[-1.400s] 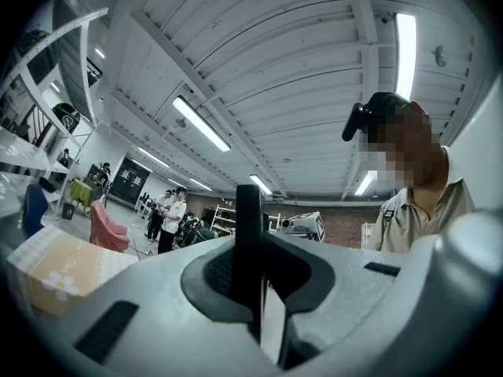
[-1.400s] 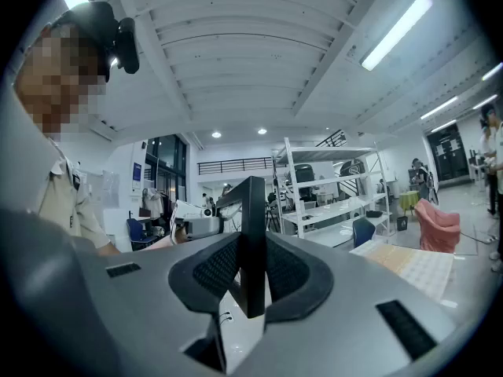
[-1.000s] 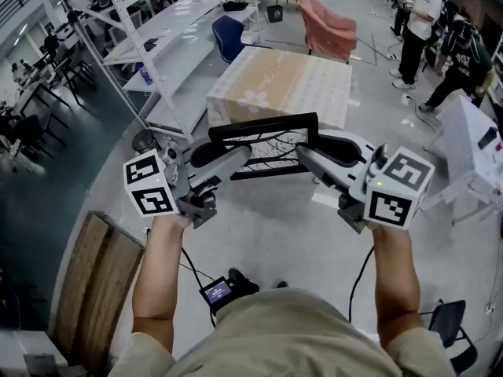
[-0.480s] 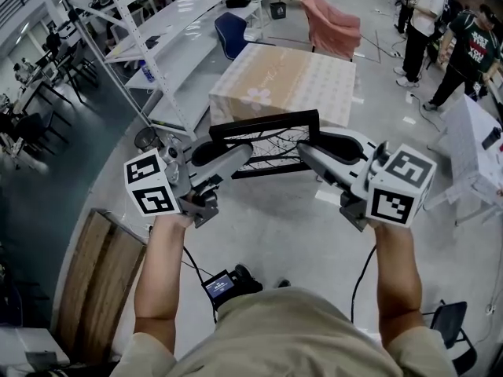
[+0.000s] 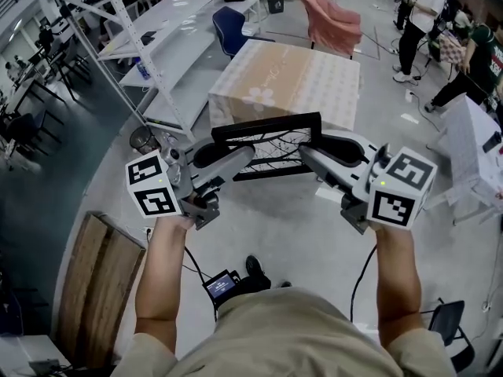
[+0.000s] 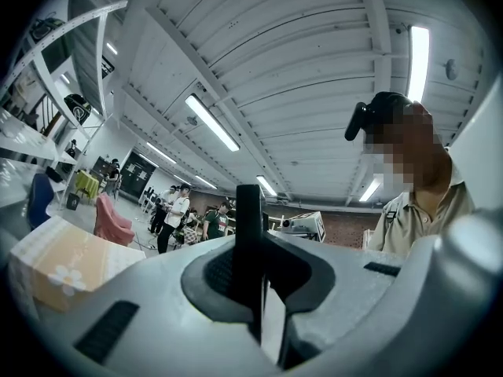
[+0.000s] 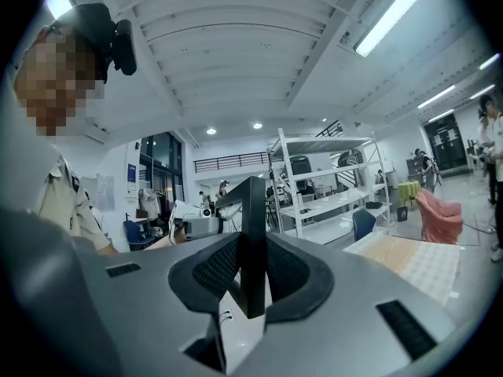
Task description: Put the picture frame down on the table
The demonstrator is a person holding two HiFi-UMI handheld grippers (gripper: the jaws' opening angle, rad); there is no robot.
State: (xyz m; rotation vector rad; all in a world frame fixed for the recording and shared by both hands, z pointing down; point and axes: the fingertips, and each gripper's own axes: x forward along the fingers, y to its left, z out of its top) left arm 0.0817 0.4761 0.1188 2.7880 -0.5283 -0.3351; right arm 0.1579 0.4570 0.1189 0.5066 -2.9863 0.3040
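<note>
**Held at both ends, off the bench**

Our left tongs [image 5: 242, 157] are clenched on the left part of the thin black rectangular picture frame [image 5: 267, 125]. Our right tongs [image 5: 306, 154] are clenched on its right part. In each gripper view we see the frame's dark edge standing upright between the closed jaws. The frame spans the gap between the tongs, in the air. Ahead of the tongs stands the square bench under a beige flowered cloth [image 5: 291, 77], apart from the frame.

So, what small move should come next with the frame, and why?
Probably carry the picture frame forward over the table: the left gripper and right gripper each clamp one side, but it hangs above the floor, short of the table.
</note>
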